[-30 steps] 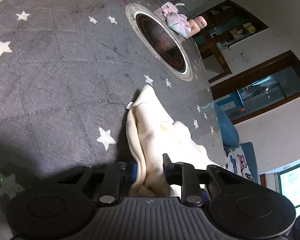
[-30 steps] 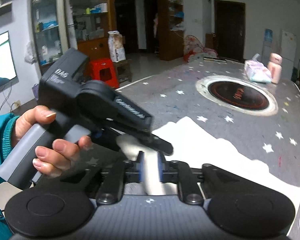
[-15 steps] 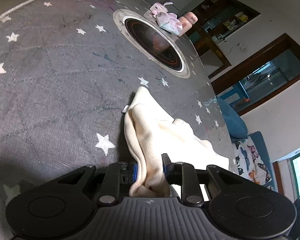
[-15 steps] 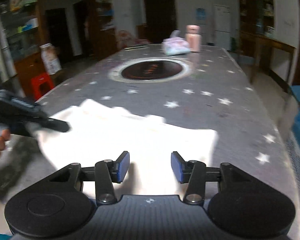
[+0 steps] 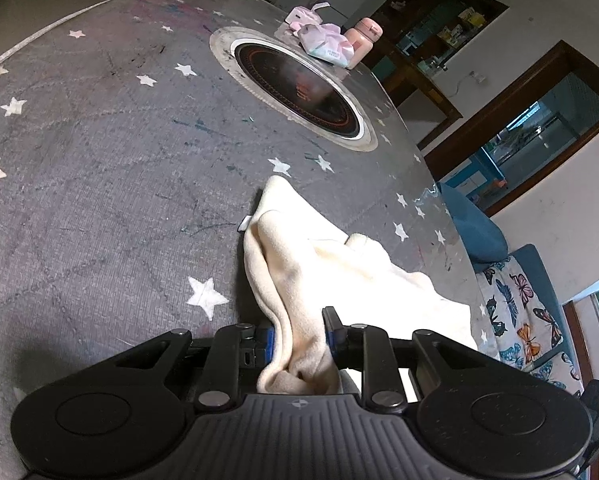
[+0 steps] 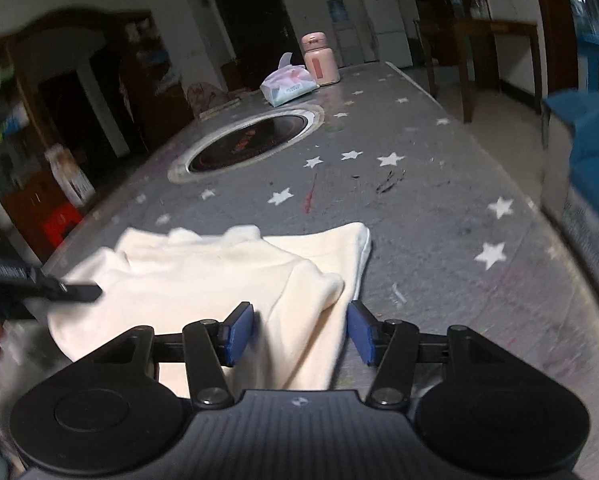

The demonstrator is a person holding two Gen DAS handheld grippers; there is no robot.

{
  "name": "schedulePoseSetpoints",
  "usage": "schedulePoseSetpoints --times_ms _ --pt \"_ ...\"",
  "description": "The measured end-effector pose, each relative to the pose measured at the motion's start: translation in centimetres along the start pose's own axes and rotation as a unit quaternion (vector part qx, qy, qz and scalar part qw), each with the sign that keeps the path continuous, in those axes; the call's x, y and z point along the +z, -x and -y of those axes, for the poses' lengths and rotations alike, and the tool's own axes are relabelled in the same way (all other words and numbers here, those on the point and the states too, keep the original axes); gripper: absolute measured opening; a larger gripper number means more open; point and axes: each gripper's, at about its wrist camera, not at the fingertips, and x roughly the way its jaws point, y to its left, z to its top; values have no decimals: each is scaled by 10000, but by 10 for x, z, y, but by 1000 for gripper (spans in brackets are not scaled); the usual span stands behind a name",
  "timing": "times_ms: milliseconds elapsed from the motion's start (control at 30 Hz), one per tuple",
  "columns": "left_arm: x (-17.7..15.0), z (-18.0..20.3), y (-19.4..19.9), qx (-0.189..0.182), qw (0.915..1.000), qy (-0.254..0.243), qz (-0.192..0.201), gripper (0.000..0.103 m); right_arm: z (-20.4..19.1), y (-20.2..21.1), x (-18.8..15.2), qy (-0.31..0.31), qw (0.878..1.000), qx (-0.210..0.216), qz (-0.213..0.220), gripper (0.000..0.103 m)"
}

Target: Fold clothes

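Left wrist view: a cream, soft fleece garment (image 5: 331, 264) was seen lying rumpled on the grey star-printed counter (image 5: 99, 184). It was judged light, limp and non-slippery, best taken at an edge or corner. The left hand-held gripper (image 5: 298, 332) was clamped on a bunched fold. The right hand-held gripper (image 6: 300, 334) was held half-open, cloth between the unpressed pads.

Your right gripper (image 6: 299, 334) over the cream garment (image 6: 203, 280)
Its jaws stand apart; the cloth lies beneath them on your starred table (image 6: 439, 208).
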Motion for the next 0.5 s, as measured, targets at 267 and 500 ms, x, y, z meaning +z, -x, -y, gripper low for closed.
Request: schedulePoseSetpoints --times_ms 267,500 --pt "-2 9 -1 134 9993 -331 65 25 0 0 -1 -106 9999 -15 -26 35" --pt "-3 15 0 279 9976 -623 137 21 -6 3 -4 -227 9996 5 154 15"
